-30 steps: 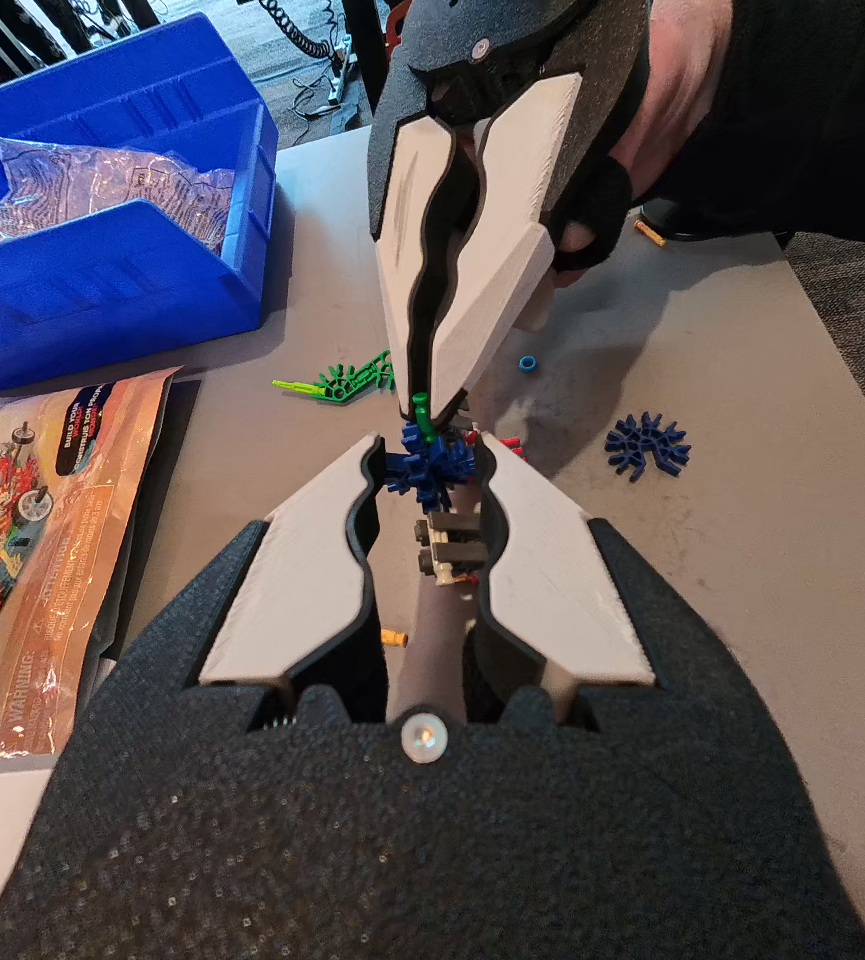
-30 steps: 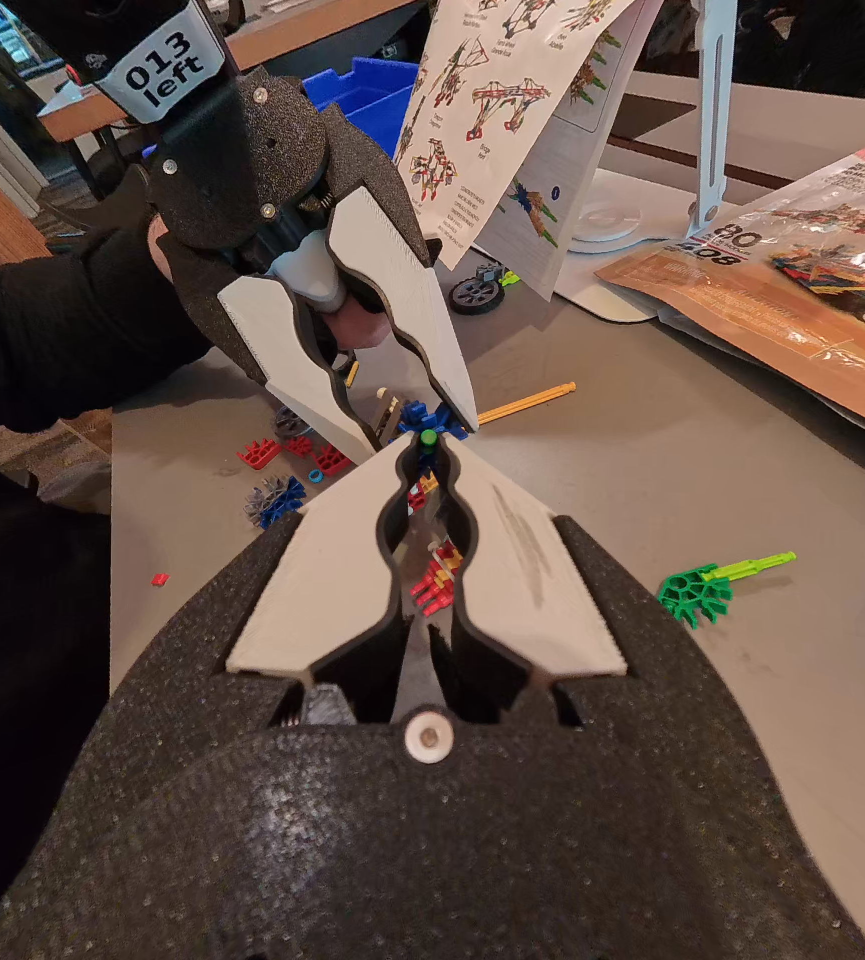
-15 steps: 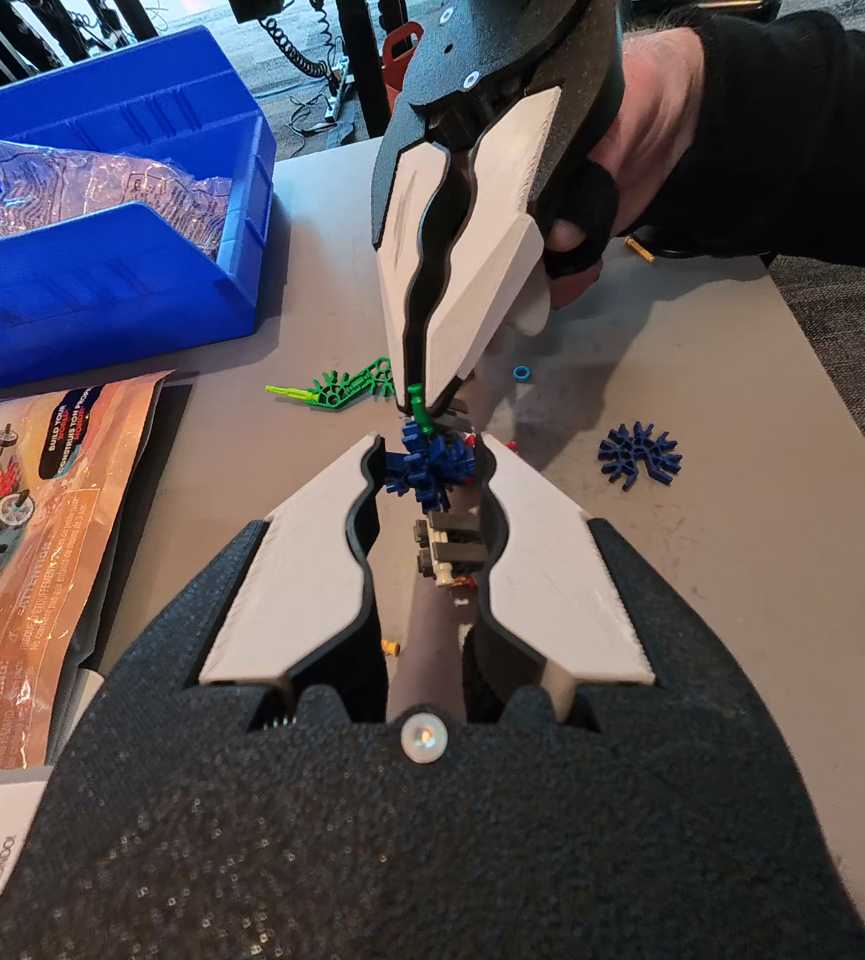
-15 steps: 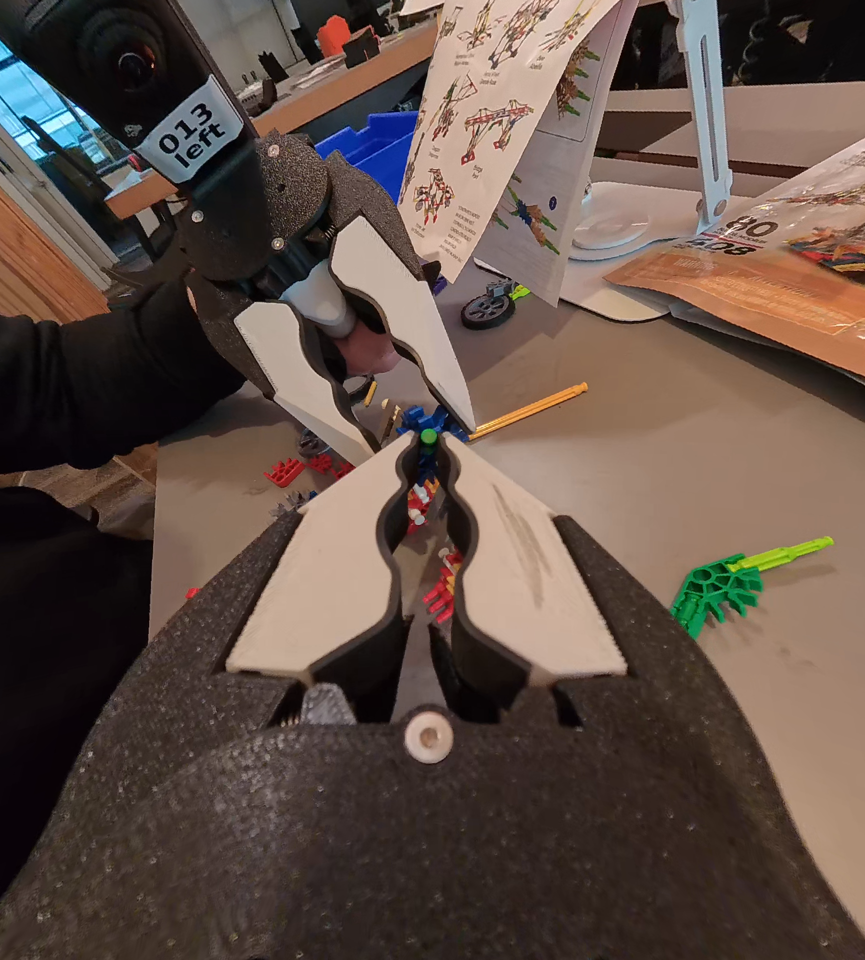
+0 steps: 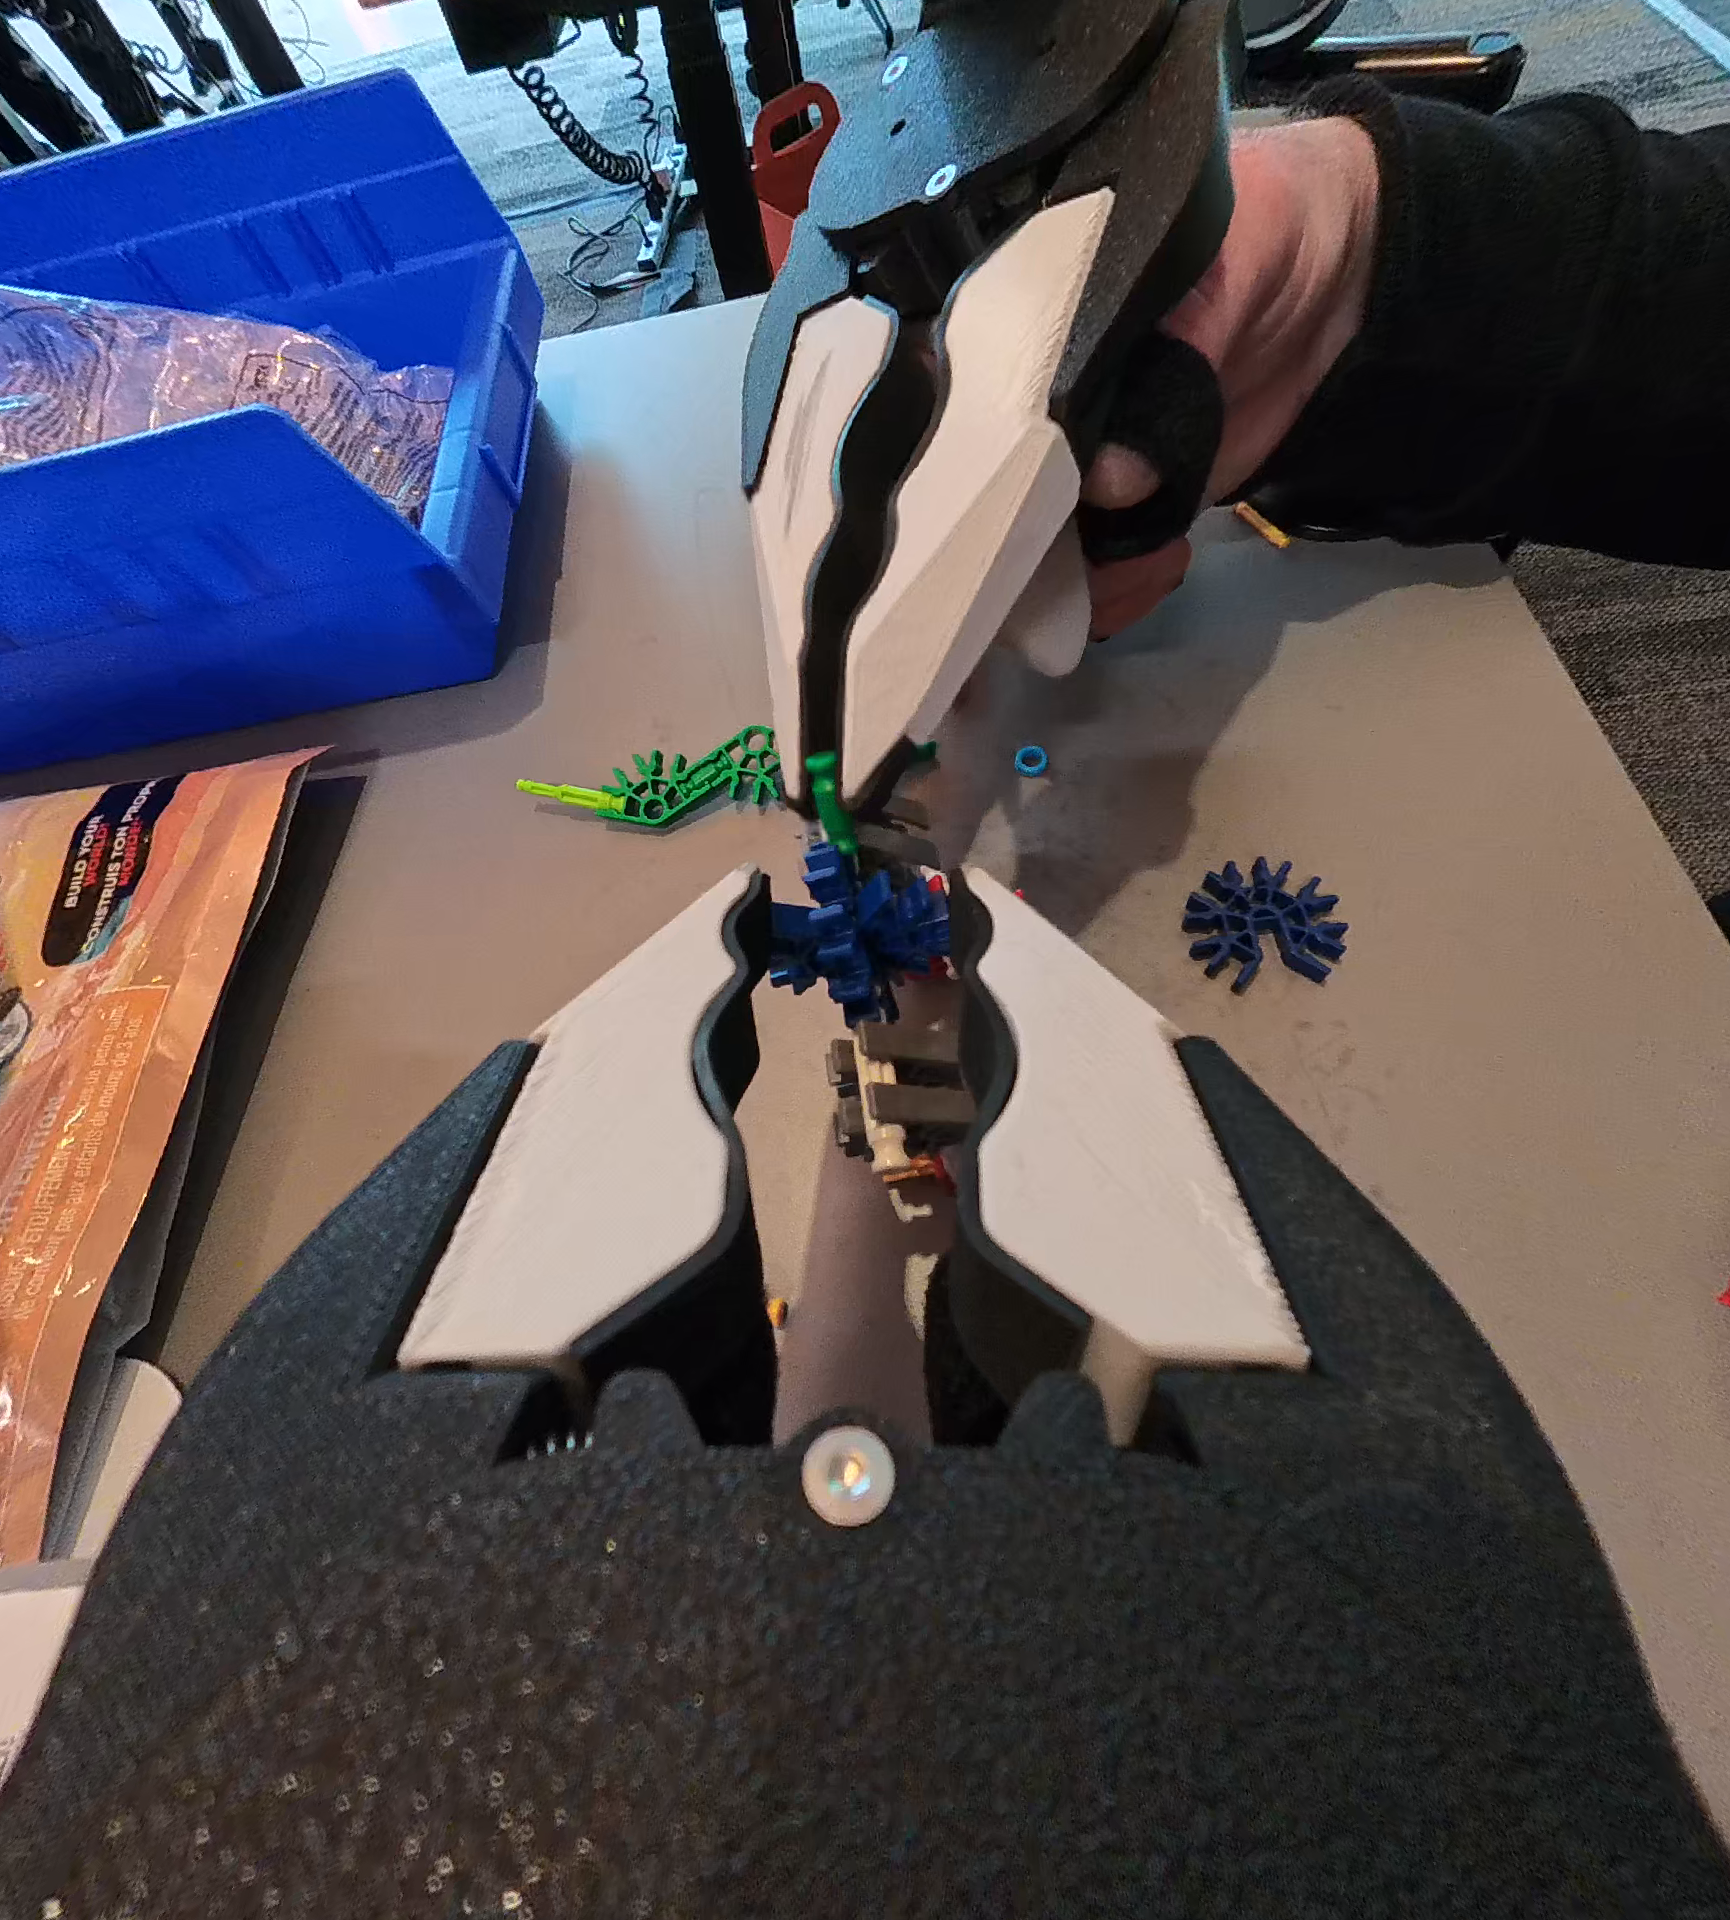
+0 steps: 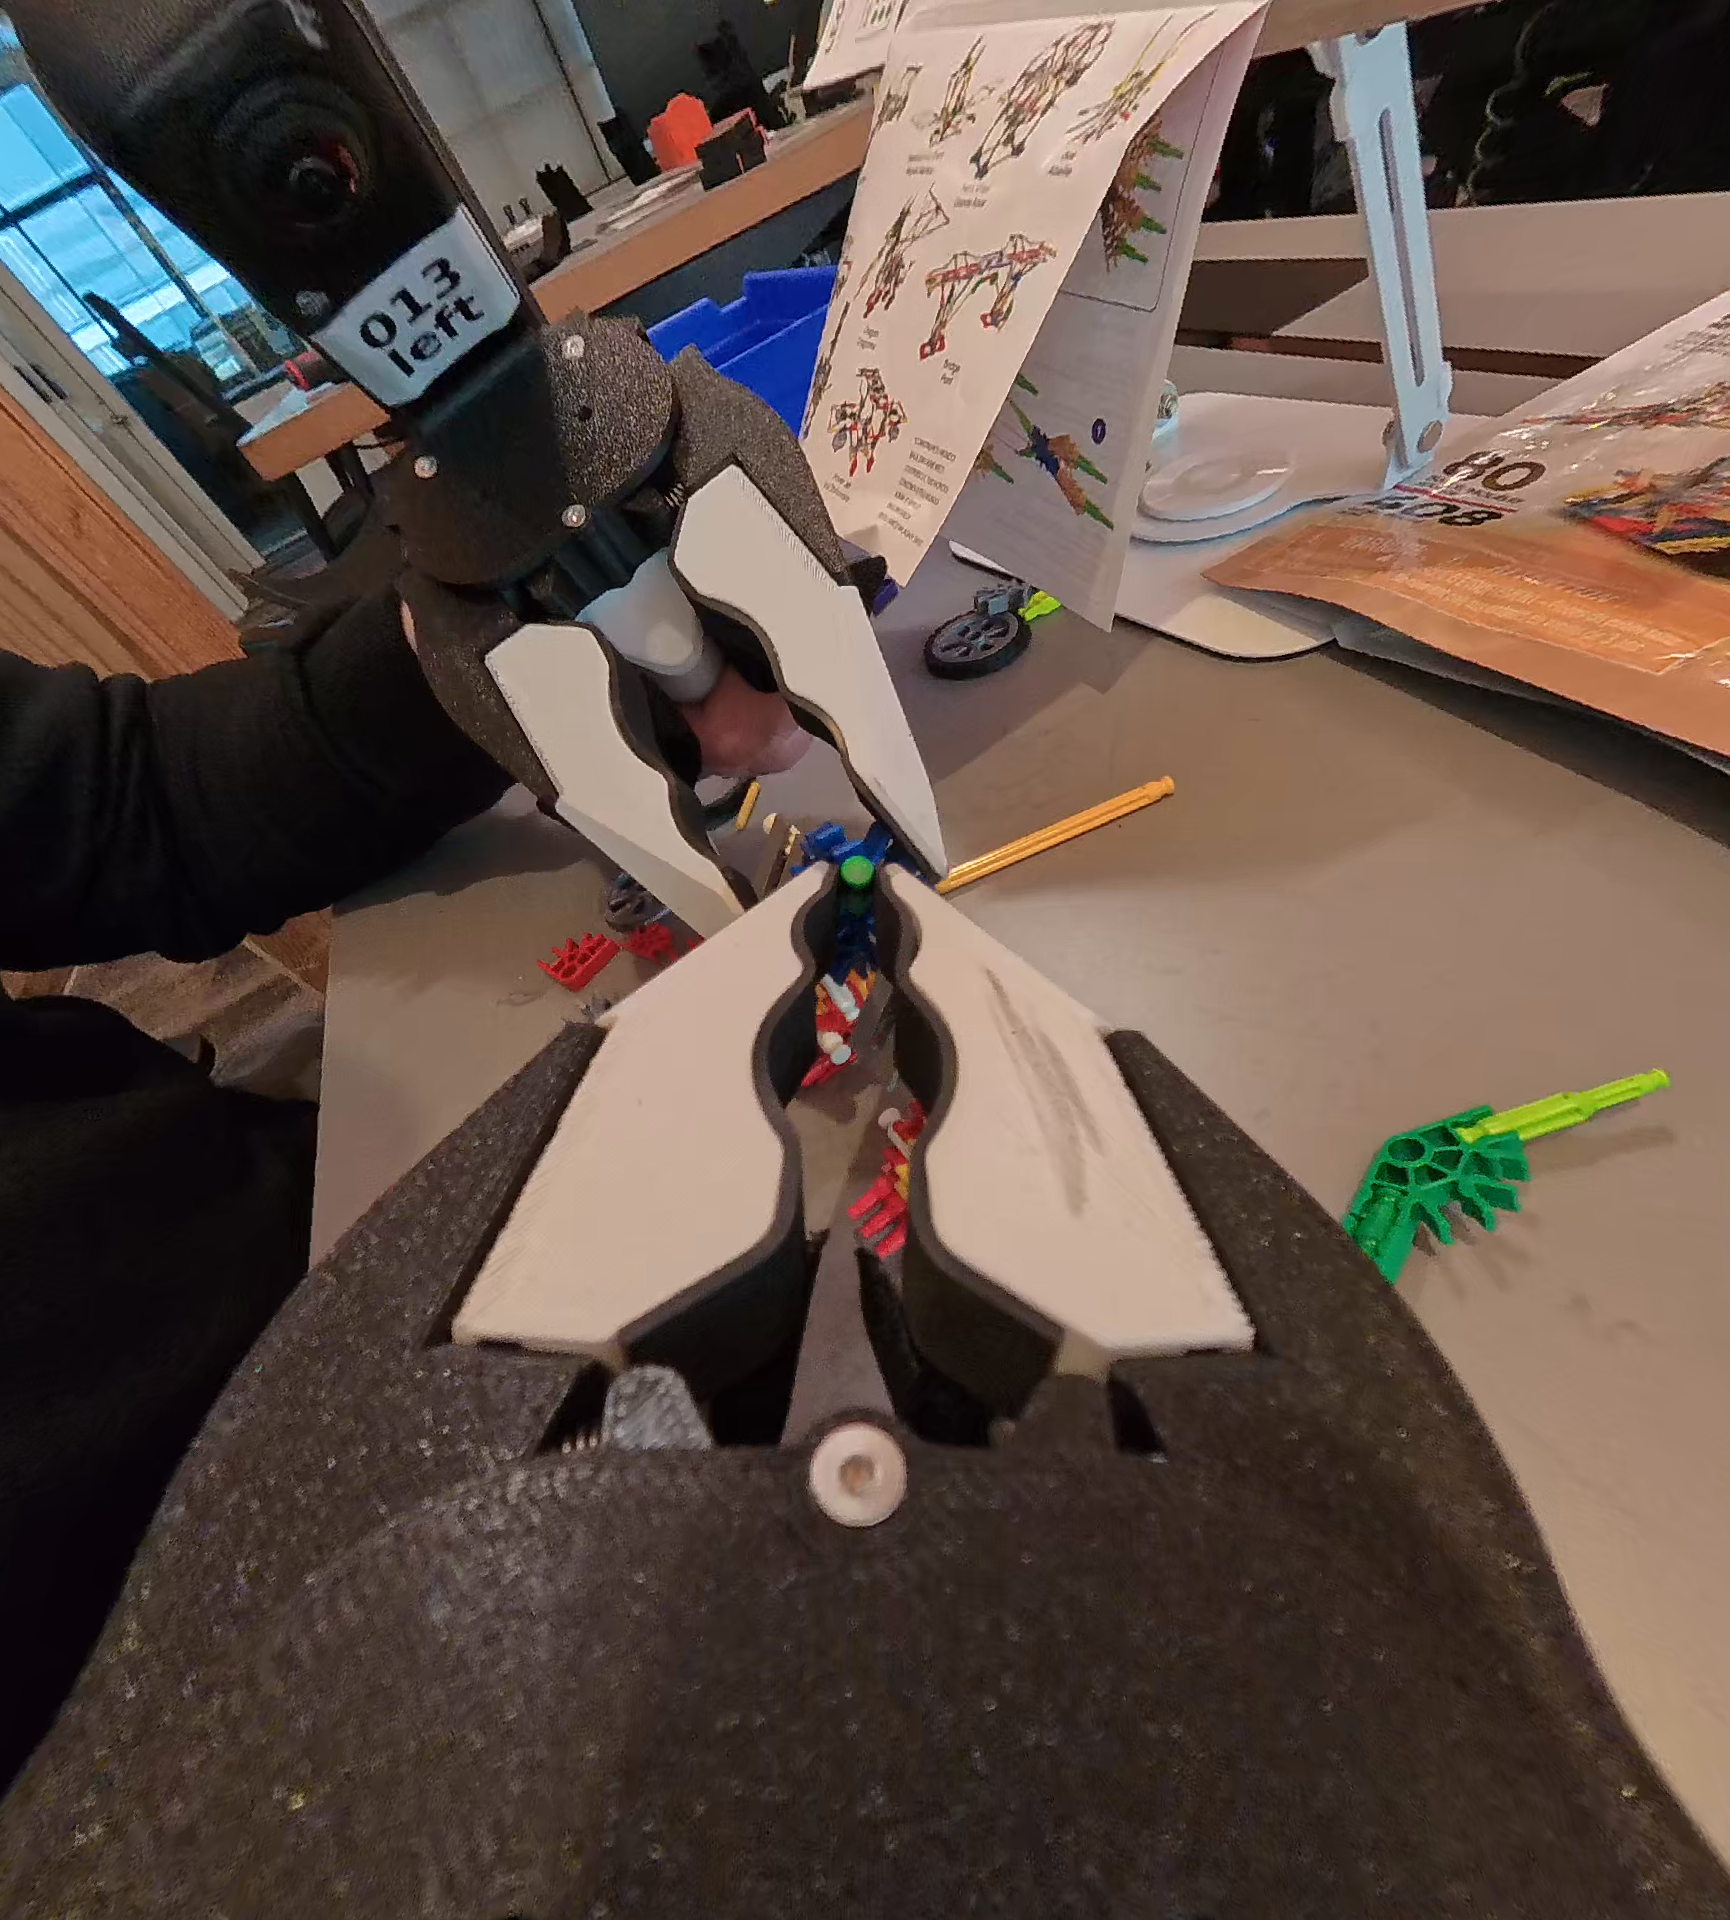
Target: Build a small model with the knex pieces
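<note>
Pinching the blue hub (image 5: 856, 940) between my left gripper (image 5: 856, 914) tips and the green rod (image 5: 828, 800) in my right gripper (image 6: 853, 883), I'd keep the rod square to the hub's socket just beyond my tips.

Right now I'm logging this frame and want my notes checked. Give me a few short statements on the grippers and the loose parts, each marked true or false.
1. The left gripper is clamped on a blue snowflake connector. True.
2. The right gripper pinches a yellow rod. False: it pinches a short green rod; the yellow rod lies loose on the grey table.
3. A second blue snowflake connector lies alone on the table. True.
4. The blue bin holds red connectors. False: it holds a clear plastic bag.
5. A green fan connector with a lime rod lies on the table. True.
</note>
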### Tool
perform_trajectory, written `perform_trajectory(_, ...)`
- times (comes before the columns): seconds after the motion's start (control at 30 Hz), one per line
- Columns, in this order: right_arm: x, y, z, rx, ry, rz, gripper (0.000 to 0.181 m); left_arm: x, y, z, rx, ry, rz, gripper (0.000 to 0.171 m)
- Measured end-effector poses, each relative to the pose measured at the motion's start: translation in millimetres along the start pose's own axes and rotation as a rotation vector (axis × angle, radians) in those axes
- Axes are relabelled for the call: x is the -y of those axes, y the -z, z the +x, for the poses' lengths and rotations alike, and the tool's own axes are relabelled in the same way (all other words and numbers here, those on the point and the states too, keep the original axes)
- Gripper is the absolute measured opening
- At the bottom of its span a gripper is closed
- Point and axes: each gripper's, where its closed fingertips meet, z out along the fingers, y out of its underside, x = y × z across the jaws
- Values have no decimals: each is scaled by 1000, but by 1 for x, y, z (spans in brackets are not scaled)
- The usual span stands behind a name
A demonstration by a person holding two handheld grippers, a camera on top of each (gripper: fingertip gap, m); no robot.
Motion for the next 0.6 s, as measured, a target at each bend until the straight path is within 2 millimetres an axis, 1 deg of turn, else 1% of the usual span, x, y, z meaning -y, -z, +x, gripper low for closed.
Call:
perform_trajectory(0.1,3,2,5,-12,-17,18,5,0,0,1,-6,-5,3,34)
perform_trajectory(0.2,1,-1,5,-10,-18,6,5,1,0,4,-26,-25,8,34)
perform_trajectory(0.3,-1,-4,3,12,-23,-13,5,2,-1,6,-36,-53,5,34)
perform_trajectory(0.6,-8,1,-3,102,-73,-39,5,2,0,12,-82,-101,-6,33)
